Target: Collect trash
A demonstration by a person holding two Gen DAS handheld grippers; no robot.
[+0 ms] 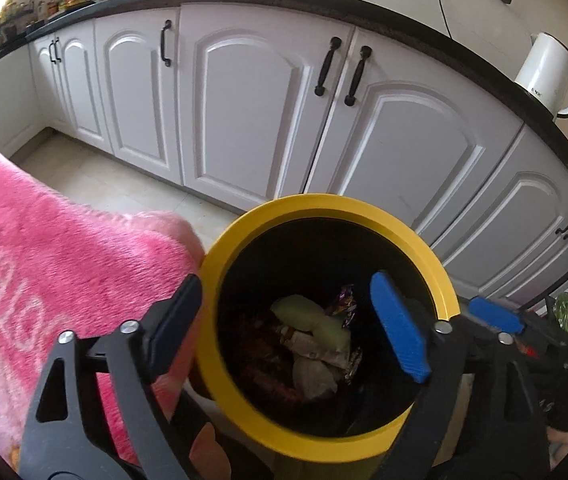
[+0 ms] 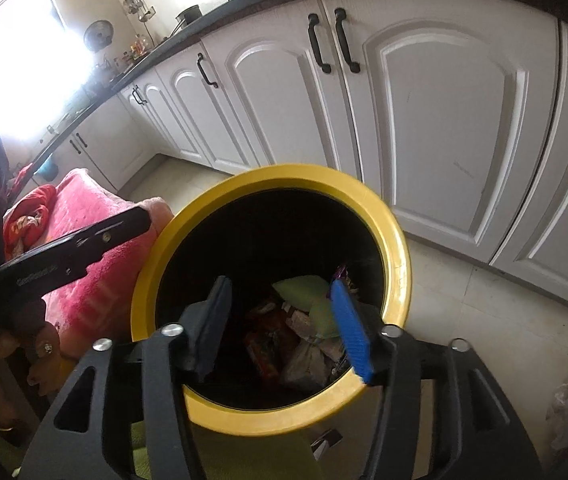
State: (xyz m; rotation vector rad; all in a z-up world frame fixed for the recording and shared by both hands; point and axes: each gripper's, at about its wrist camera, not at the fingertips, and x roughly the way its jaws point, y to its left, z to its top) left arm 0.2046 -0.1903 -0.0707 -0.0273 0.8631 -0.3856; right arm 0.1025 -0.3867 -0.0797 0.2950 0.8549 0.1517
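Both your left gripper and right gripper are hanging wide open and empty over the yellow bin, so trash is dropping inside.

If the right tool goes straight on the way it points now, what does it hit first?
Probably the trash pile at the bottom of the yellow-rimmed bin; the right tool is open, empty, aimed into the bin's mouth. Depth is unclear.

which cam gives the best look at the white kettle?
Left wrist. The white kettle stands in full on the dark countertop at the right, handle and spout visible. The right wrist view does not show it at all.
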